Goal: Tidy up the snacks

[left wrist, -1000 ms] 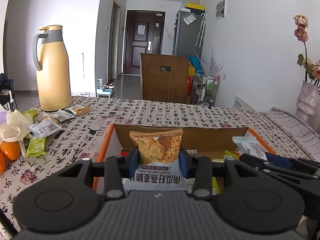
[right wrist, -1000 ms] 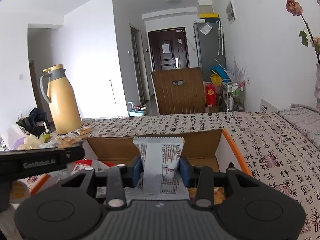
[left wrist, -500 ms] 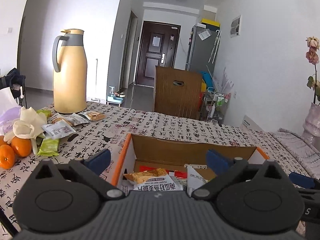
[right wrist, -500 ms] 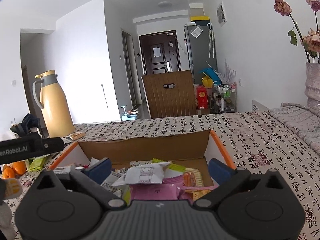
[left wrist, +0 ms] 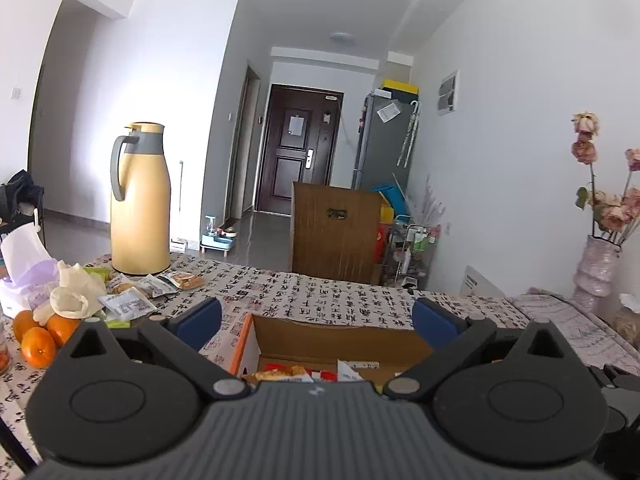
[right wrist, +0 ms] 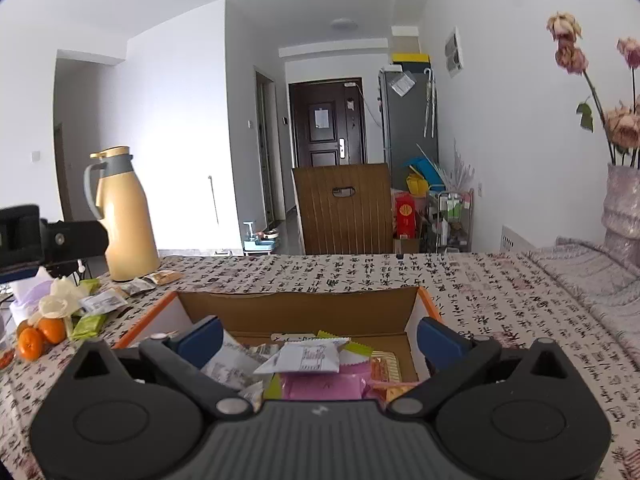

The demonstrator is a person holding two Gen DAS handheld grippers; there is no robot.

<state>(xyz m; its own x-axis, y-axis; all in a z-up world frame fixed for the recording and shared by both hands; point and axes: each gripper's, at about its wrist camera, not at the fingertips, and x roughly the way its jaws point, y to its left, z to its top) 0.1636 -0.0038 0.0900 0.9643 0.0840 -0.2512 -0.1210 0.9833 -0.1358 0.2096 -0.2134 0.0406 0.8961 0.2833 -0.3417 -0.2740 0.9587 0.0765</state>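
Cardboard walls of the orange-edged box [right wrist: 296, 312] stand just ahead of our right gripper [right wrist: 318, 334] and left gripper [left wrist: 318, 320], both spread wide and empty, with snack packets [right wrist: 308, 360] heaped inside below the blue pads, while more loose packets [left wrist: 132, 300] lie far to our left by the thermos [left wrist: 140, 200].

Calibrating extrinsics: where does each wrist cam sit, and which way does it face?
Left wrist: on the left gripper, facing across the orange-edged cardboard snack box toward the dark door; own blue-padded fingers open.
Right wrist: on the right gripper, same heading; its open fingers show, the left gripper at frame left.
Shared: box, tall yellow thermos jug, oranges.
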